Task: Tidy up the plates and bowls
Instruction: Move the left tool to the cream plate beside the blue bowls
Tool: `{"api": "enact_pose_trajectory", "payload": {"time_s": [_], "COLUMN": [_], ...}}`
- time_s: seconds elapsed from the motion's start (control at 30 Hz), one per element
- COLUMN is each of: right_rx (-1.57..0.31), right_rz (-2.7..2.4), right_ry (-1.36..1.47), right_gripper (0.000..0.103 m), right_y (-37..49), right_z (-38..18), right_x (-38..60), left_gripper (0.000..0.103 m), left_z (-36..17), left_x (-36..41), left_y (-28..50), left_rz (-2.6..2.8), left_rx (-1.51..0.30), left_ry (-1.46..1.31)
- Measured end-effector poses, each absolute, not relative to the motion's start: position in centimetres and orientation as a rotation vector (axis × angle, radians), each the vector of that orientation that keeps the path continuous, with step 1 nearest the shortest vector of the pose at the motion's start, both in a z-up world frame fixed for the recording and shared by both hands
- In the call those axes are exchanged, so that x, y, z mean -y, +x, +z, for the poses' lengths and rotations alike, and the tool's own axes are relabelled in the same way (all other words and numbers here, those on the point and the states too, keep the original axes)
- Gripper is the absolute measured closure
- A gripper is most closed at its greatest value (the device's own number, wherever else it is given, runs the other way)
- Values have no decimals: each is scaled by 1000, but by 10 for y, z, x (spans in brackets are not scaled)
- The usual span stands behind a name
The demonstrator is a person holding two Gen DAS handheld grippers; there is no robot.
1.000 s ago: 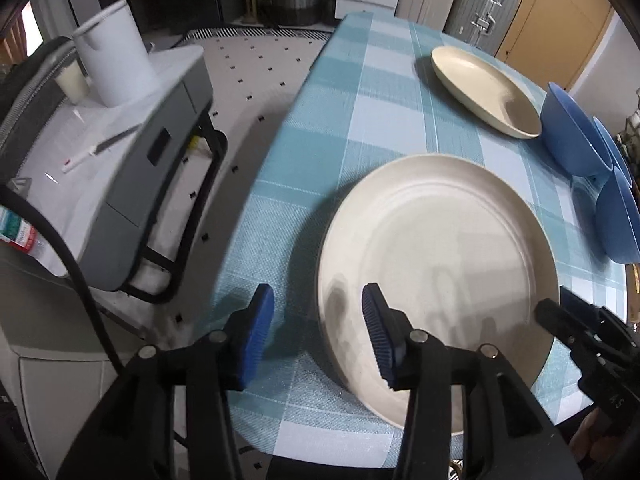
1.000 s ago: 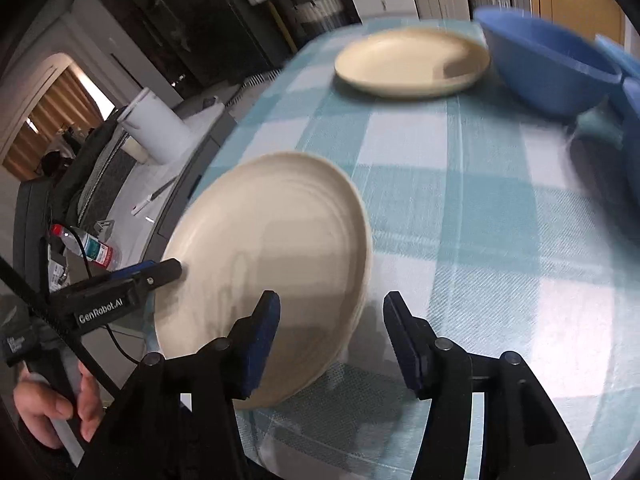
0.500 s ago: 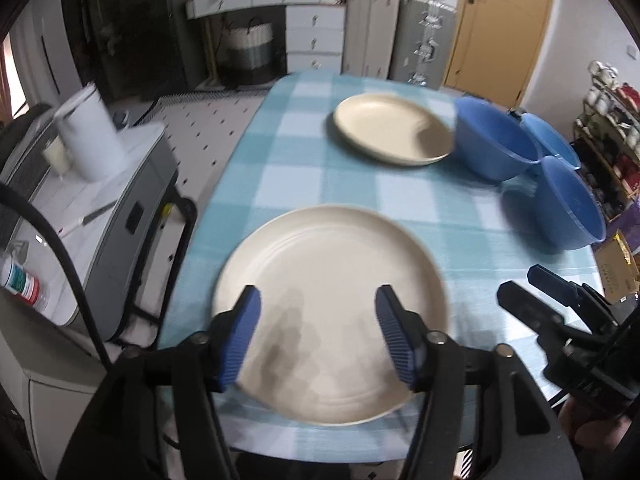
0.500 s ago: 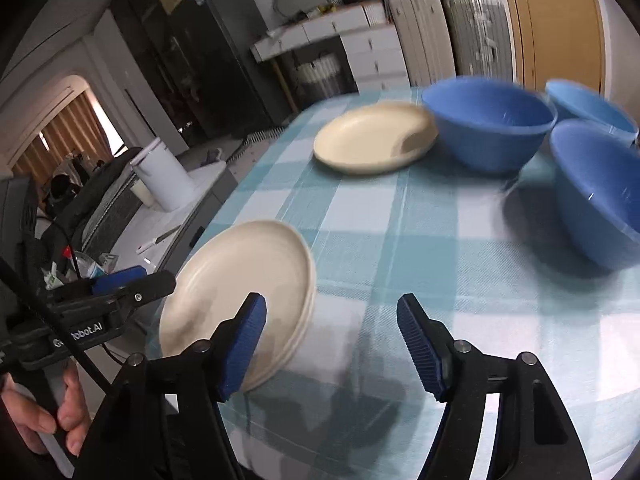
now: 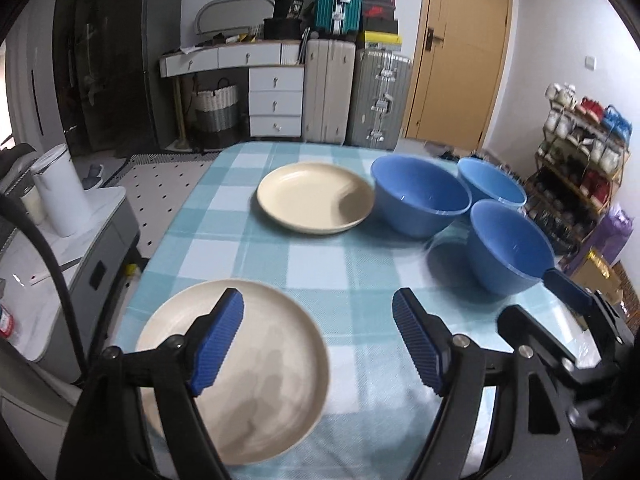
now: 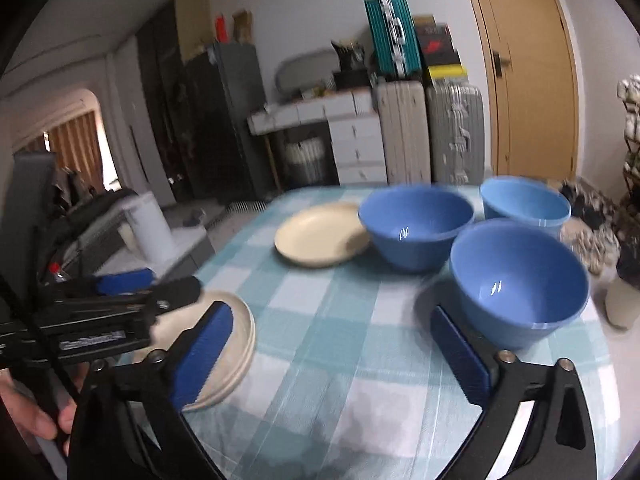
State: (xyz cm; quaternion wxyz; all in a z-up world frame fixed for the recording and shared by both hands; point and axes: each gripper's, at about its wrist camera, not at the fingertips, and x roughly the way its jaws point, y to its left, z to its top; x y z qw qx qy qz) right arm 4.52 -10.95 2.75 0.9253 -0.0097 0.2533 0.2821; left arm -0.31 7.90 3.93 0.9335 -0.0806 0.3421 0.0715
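A stack of cream plates (image 5: 256, 376) (image 6: 236, 344) lies at the near left corner of the checked table (image 5: 316, 268). A single cream plate (image 5: 314, 196) (image 6: 320, 236) lies farther back. Three blue bowls stand to the right: a large one (image 5: 420, 200) (image 6: 416, 224), one behind it (image 5: 492, 184) (image 6: 524, 204), and a near one (image 5: 510, 248) (image 6: 520, 284). My left gripper (image 5: 318, 340) is open and empty, raised above the near table edge, with its left finger over the plate stack. My right gripper (image 6: 332, 356) is open and empty, with its right finger just in front of the near bowl.
A grey side cabinet (image 5: 60, 248) with a white kettle (image 5: 60, 196) stands left of the table. Suitcases (image 5: 356, 92), white drawers (image 5: 276, 100) and a wooden door (image 5: 460, 48) are behind. A shelf of cups (image 5: 580, 152) is at the right.
Both grippers have lifted and pulled back from the plate stack and opened wider. The views tilted up from the plates to the whole table and the room.
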Motion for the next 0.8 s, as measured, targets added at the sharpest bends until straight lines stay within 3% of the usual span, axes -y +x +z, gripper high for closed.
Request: {"api": "enact_pose_trajectory", "payload": {"time_s": [0.13, 0.23, 0.8], "right_rx": [-453, -487, -507], "right_rz": [541, 497, 455], "right_ry": [-88, -65, 10], "right_gripper": [1, 1, 1], "right_y": [37, 41, 44], "right_z": [31, 28, 34], "right_x": [116, 123, 146], "left_gripper": [22, 6, 4], "left_z": [37, 33, 40], "left_x": [-67, -58, -67], "left_y": [-2, -2, 29], "left_rz": [129, 132, 75], "left_rx": [-639, -604, -701], "left_ry": [-154, -93, -62]}}
